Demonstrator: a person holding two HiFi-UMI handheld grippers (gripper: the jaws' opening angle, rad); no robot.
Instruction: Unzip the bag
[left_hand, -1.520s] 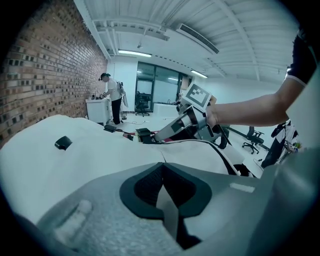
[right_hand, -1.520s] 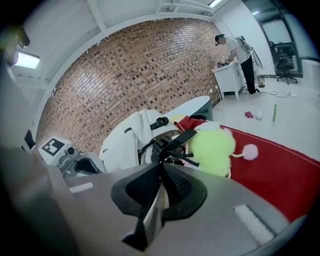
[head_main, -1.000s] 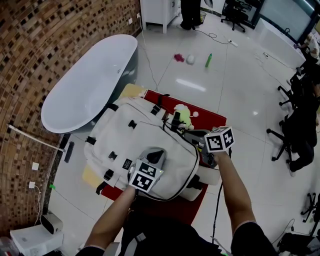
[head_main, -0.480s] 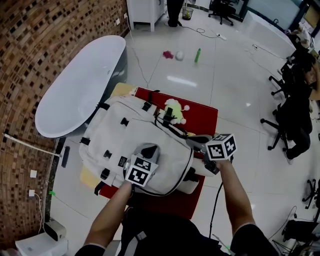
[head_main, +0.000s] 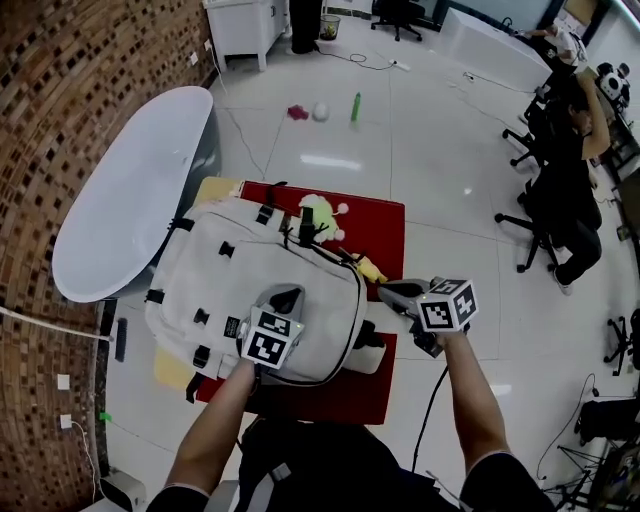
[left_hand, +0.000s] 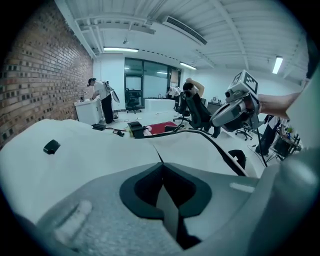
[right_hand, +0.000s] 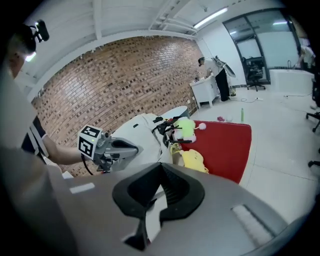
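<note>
Bag (head_main: 250, 280) is laid flat on the red counter (head_main: 385, 225). In the head view its long axis runs from the person's side away and slightly to the left, and the top end, where 2 toys (head_main: 318, 218) are seen, is pointed away. The black zip (head_main: 352, 310) is traced in a curve along the bag's right edge. The left gripper (head_main: 285, 296) is rested on the bag's near end, jaws closed together, with nothing seen caught between them. The right gripper (head_main: 388, 291) is held just off the bag's right edge. Its jaws have just been closing and are shut, with nothing visibly held. The zip thus lies left of the right jaws, and that hand is judged nearer to it.
</note>
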